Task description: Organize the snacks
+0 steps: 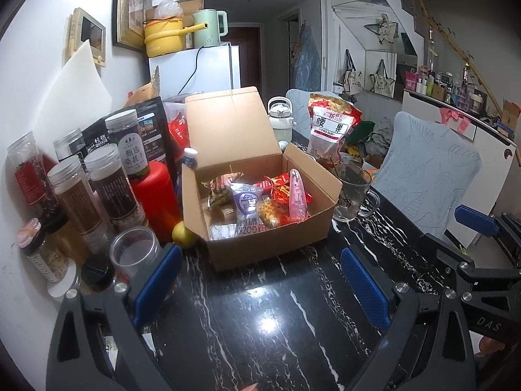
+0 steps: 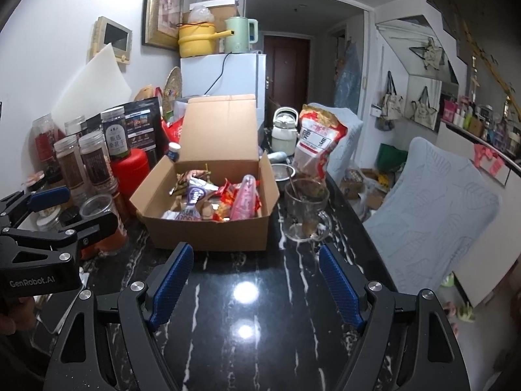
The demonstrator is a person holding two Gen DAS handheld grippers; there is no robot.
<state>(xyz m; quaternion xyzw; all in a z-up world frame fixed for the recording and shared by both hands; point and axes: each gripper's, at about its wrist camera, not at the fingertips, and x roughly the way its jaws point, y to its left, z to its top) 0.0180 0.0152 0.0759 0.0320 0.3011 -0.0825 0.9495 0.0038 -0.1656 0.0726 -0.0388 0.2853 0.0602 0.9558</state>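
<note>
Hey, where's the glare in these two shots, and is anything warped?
Left wrist view: one ceiling-light glare spot on the black marble table, edges bowed by the fisheye. Right wrist view: two glare spots on the table, door frame and wall curved, corners dark; the cardboard box is sharp.

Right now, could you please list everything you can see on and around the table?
open brown cardboard box: one, table centre
wrapped snacks: several, mixed colours, inside box
red-and-white cashew bag: one, upright behind clear glass mug
clear glass mug: one, right of box
clear lidded jars: several, brown contents, left of box
red bottle: one, between jars and box
yellow lemon: one, box's left front corner
black marble table: one
left gripper: blue pads, open, empty
right gripper: blue pads, open, empty
</note>
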